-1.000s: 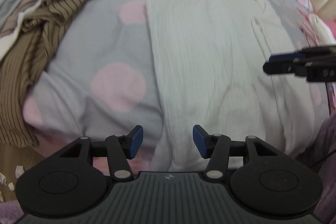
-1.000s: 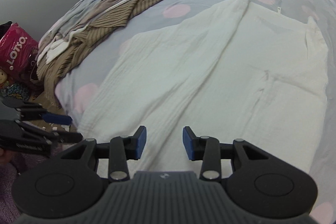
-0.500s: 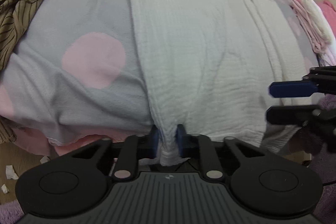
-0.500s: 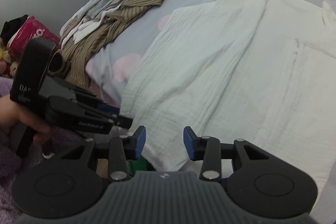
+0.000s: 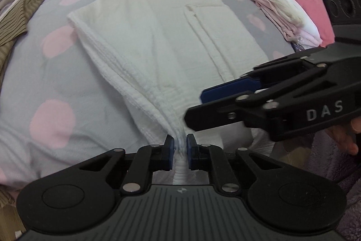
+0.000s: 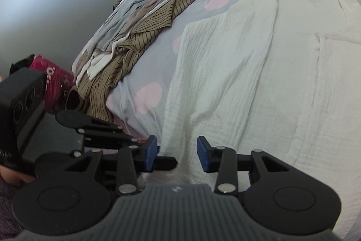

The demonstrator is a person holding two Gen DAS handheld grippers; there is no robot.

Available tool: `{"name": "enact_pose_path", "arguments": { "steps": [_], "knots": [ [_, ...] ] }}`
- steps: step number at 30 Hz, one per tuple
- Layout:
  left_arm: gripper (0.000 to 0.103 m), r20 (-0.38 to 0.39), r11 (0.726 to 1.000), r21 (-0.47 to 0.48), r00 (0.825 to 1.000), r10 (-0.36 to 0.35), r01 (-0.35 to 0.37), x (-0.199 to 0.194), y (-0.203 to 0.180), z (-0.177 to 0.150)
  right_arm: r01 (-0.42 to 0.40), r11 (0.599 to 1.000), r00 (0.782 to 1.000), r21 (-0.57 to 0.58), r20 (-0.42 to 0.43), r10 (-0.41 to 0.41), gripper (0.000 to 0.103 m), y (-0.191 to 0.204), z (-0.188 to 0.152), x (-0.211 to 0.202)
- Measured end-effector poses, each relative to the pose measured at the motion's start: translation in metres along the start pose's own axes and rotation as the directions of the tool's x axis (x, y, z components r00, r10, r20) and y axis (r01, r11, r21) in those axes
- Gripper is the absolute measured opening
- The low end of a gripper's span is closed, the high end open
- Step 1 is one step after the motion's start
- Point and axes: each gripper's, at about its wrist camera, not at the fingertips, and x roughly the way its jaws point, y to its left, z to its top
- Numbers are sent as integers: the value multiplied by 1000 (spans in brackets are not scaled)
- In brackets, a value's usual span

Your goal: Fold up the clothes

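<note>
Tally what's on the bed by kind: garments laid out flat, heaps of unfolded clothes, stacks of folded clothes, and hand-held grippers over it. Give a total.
White garment spread flat: 1
Heap of unfolded clothes, brown striped and grey: 1
Stack of folded clothes, pink and white: 1
Hand-held grippers: 2, the left hand-held gripper and the right hand-held gripper
Total: 5

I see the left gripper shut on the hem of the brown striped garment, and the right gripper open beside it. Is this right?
Not quite. The left wrist view shows the left gripper shut on the hem of the white garment, not the brown striped one. The right gripper is open beside it.
</note>
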Motion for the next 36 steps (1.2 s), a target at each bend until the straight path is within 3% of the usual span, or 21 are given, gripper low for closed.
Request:
{"name": "enact_pose_path", "arguments": {
  "steps": [7,9,10,16,21,25,29,33,36],
  "knots": [
    [9,-15,997,69,1000,-24,25,8,-17,1,7,997,998,82,-57,-3,38,-12,1,18],
    [10,-21,996,79,999,-32,34,8,-19,1,13,996,998,91,-69,-7,18,-15,2,22],
    [10,-29,996,86,999,-31,33,8,-19,2,16,995,997,96,-75,-9,13,-17,2,23],
    [40,-103,989,115,992,-78,89,-11,-7,20,14,995,996,102,-88,-5,10,-22,3,24],
    [46,-84,993,107,996,-36,45,-32,24,53,8,995,996,96,-92,1,10,-23,3,23],
    [46,45,999,-31,999,19,-17,-33,55,85,8,996,995,93,-95,1,10,-24,4,24],
    [49,139,962,-271,990,14,24,-12,92,111,7,996,995,90,-100,2,10,-25,4,25],
    [49,113,910,-414,990,79,-25,18,120,127,0,996,995,84,-102,9,10,-25,1,25],
    [47,125,899,-437,989,73,-11,28,124,135,-17,996,995,85,-100,26,10,-25,1,25]
  ]
}}
